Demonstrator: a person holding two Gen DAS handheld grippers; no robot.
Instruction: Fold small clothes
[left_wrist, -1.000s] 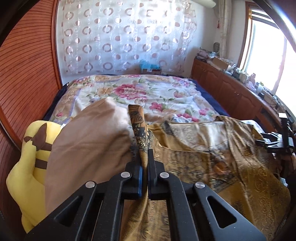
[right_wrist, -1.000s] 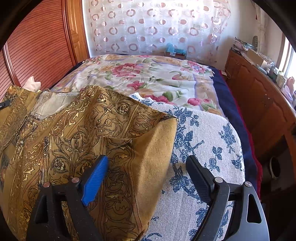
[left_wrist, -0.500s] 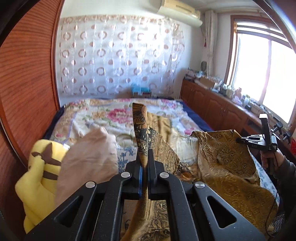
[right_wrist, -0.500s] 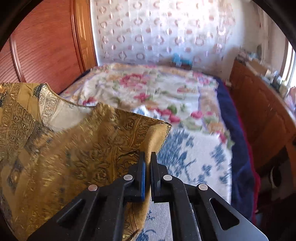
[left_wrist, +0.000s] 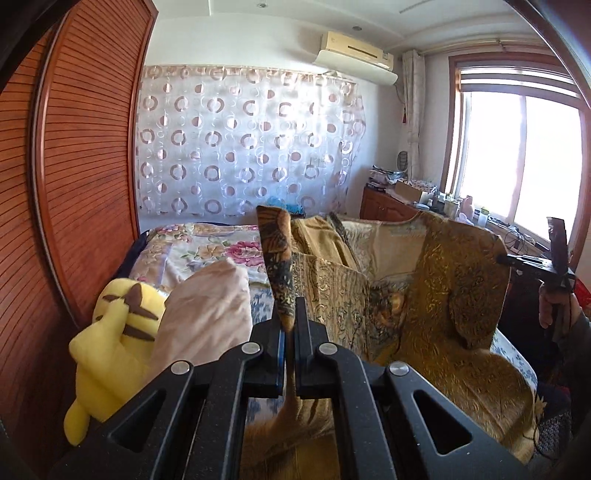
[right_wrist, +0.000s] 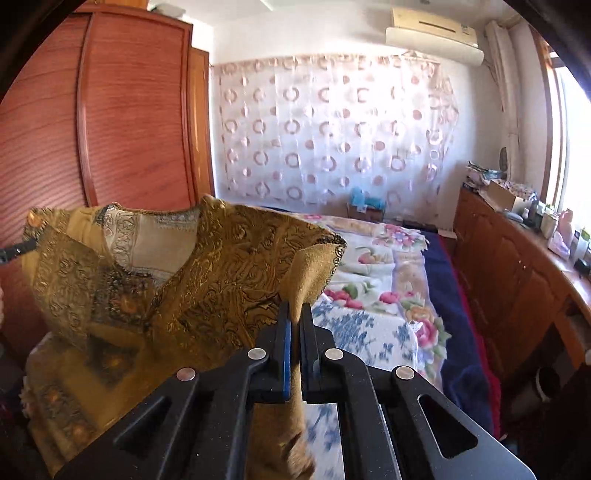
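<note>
Gold garment (left_wrist: 436, 295) without any legible label

- We saw that the left gripper (left_wrist: 289, 325) was black plastic with two long flat fingers.
- One of its fingers (left_wrist: 281, 354) had a bright blue pad on the inside.
- Four round silver screws (left_wrist: 249, 347) sat on its black arms, and each arm had a hole shaped like a triangle.
- The right gripper (right_wrist: 295, 317) looked just the same: black, with a blue pad and four shiny screws (right_wrist: 257, 353).
- From the left camera, we saw the right gripper from the side as a thin black bar with a dark upright piece.
- The right hand (left_wrist: 550, 306) wore a dark grey sleeve (left_wrist: 580, 339).
</note>
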